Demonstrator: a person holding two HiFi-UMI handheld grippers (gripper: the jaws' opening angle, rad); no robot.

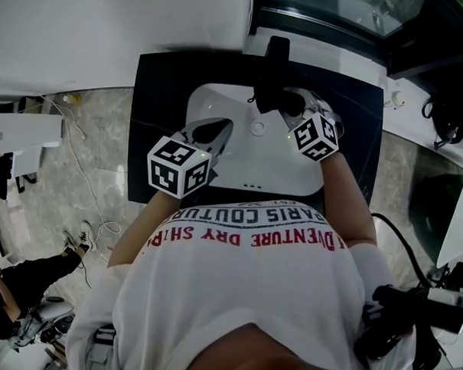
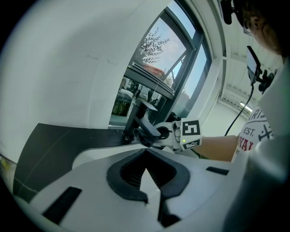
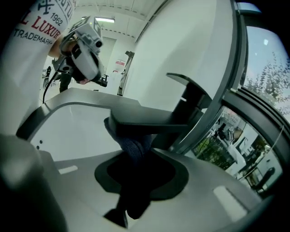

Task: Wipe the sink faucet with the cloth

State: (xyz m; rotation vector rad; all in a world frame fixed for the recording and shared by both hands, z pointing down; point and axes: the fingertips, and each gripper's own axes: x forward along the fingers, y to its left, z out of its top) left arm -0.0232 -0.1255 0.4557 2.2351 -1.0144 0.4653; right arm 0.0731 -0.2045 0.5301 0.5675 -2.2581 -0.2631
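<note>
Pinching a dark blue knitted cloth [image 3: 131, 144], the right tongs [image 3: 136, 156] hold it up against the underside of the flat black faucet spout [image 3: 154, 119]. The left tongs [image 2: 146, 153], pressed together and empty, hover over the white sink basin [image 1: 293, 169] set in the black desk [image 1: 154, 116].

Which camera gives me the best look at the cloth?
The right gripper view: the dark cloth fills the middle, clamped in the right tool and pressed against the faucet spout. The head view shows only a dark lump beside the faucet; the left gripper view shows a small, distant wad.
</note>
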